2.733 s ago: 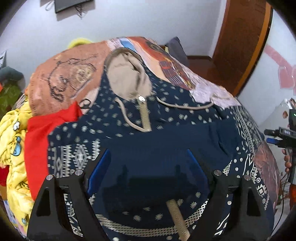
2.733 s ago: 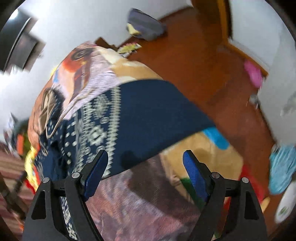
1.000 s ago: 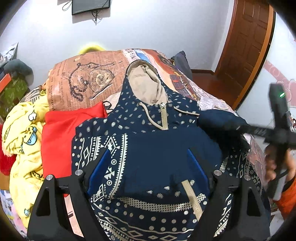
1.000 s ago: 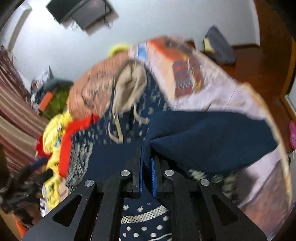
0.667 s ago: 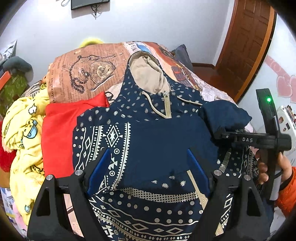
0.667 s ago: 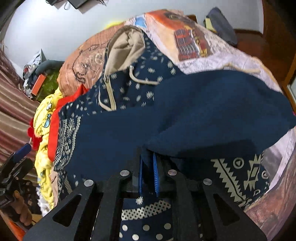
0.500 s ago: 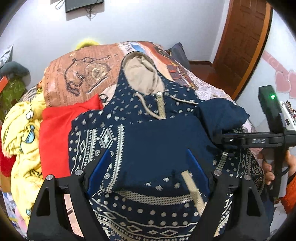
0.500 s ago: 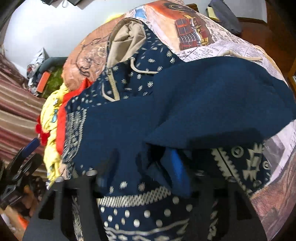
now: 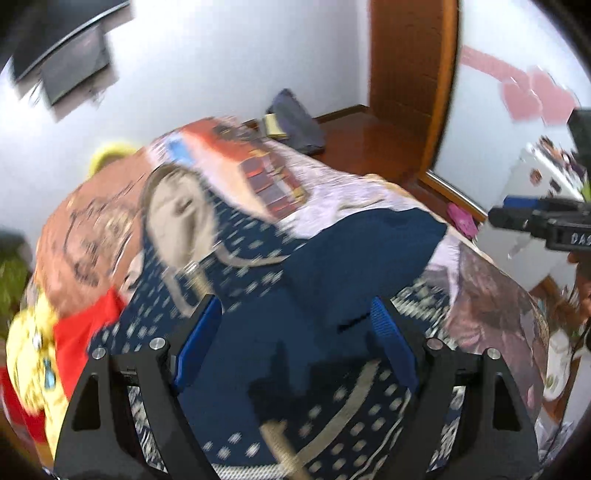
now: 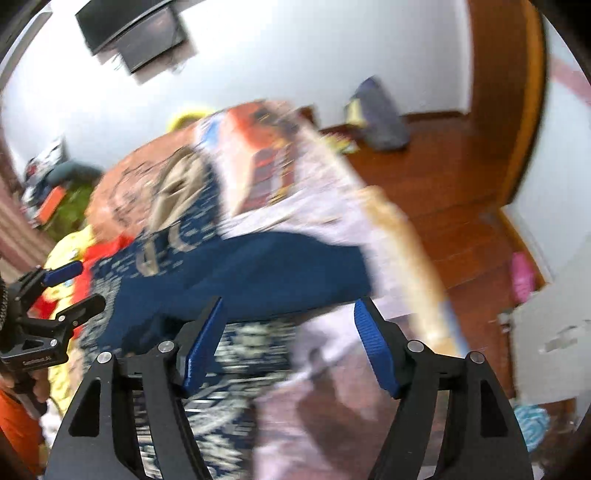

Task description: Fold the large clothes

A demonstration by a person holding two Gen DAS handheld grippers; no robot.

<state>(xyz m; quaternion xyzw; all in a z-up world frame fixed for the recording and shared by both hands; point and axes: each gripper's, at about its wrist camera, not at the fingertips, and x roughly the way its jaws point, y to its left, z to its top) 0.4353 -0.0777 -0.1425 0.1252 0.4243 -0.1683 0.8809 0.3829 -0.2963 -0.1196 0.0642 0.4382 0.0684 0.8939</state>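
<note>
A: Where's the hoodie sitting?

B: Flat on the bed, zip side up, hood away from me. In the left wrist view its navy body runs between and beyond my left gripper fingers. The sleeve lies across the chest, ahead of the right-hand fingertip.

A: What changed?

B: A second ago my right gripper was clamped on that sleeve, carrying it inward. Half a second ago the fingers were parting. Now they stand wide apart, holding nothing, and the sleeve lies beyond the tips, resting on the garment. I read that as the first sleeve fold laid down and let go. Both views are smeared, so both tools are swinging.

A: Left tool?

B: Fingers spread wide, gripping nothing, same as in every earlier frame. It has turned toward the door side since.

A: What's next, then?

B: My judgement: the other sleeve, on the red cloth side, needs folding in. I can't make that sleeve out through the blur.

A: Count for me.

B: One hoodie, one sleeve visible and folded. Two grippers, four blue pads. One red cloth and one yellow printed cloth, both off the left fingertip. One wall screen, one wooden door, one dark bag on the floor beyond the bed.
</note>
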